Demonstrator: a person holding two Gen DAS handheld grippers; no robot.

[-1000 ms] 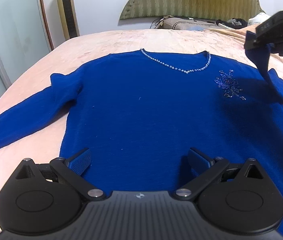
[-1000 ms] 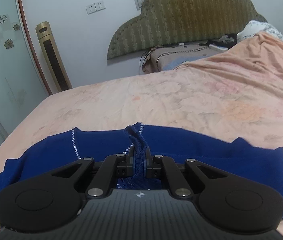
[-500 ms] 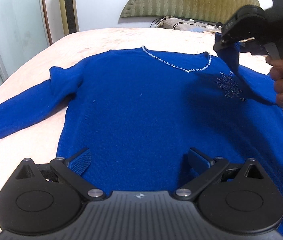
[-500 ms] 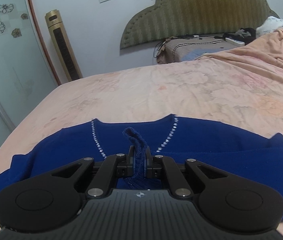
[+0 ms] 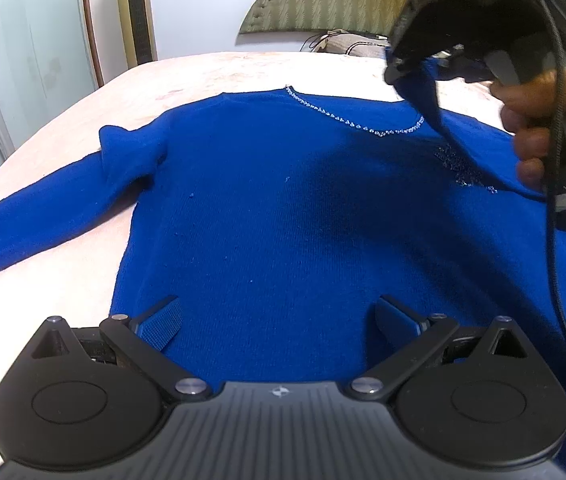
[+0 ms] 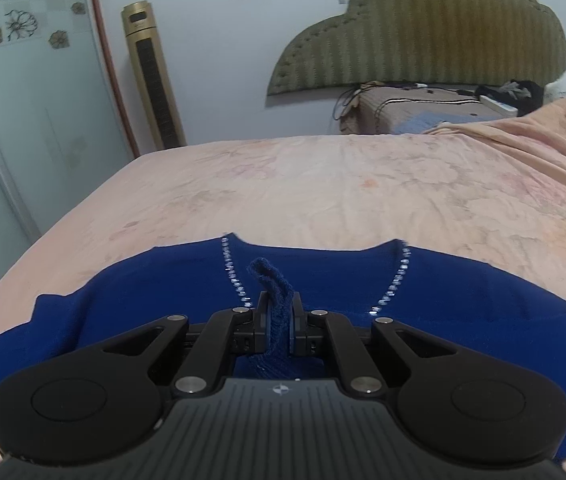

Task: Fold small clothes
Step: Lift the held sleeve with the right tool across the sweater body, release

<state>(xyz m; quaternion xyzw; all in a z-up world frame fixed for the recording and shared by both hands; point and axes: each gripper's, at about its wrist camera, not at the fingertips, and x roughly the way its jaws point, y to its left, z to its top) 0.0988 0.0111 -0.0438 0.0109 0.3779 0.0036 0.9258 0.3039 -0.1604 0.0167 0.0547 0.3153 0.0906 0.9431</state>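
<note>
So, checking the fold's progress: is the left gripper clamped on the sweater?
No, the left gripper stands wide open over the blue sweater, pinching nothing.

Ahead of my left gripper point(image 5: 279, 320) the sweater point(image 5: 283, 220) lies flat and unobstructed; my right gripper point(image 5: 403, 68), its hand point(image 5: 539, 120) and cable point(image 5: 555, 200) block the upper-right approach.

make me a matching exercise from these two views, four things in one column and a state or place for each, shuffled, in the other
Things:
1. right gripper
2. left gripper
3. sweater body
4. beaded neckline

States or places:
A. lying flat on the bed
B. shut on a blue sleeve cuff
C. far edge of the sweater
D. open above the sweater's near hem

Pairs: 1-B, 2-D, 3-A, 4-C
</note>
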